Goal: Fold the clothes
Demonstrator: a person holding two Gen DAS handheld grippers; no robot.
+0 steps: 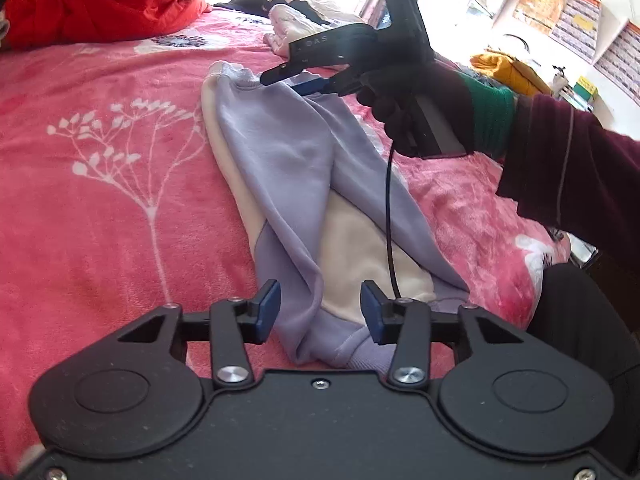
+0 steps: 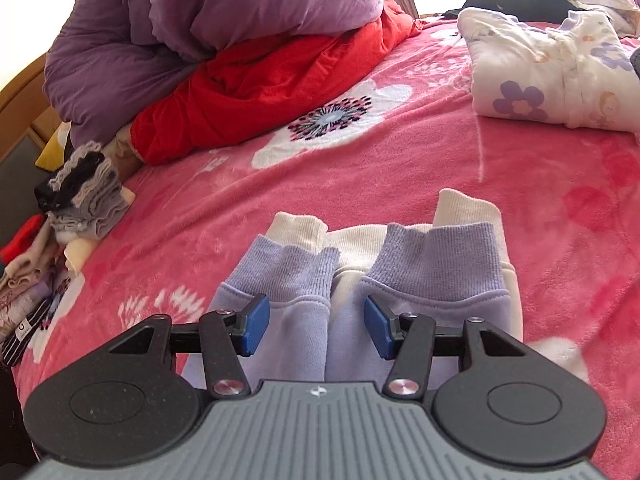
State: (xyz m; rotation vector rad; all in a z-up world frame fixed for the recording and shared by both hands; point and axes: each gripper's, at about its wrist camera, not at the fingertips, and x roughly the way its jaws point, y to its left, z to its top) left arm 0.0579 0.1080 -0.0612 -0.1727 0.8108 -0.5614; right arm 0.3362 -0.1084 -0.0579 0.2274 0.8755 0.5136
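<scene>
Lying flat on the bed (image 1: 80, 208), lilac-and-cream trousers (image 1: 288, 168): soft, light, floppy fleece. Left gripper (image 1: 320, 312) open over waistband at 6 o'clock; right gripper (image 2: 316, 326) open above cuffs (image 2: 436, 256). Ribbed hems should grip best.

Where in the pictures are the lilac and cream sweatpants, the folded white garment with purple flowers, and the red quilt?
Lilac and cream sweatpants (image 1: 288, 160): left wrist view, lilac leg.
Folded white garment with purple flowers (image 2: 560, 80): right wrist view, top face.
Red quilt (image 2: 260, 84): right wrist view, middle fold.
</scene>
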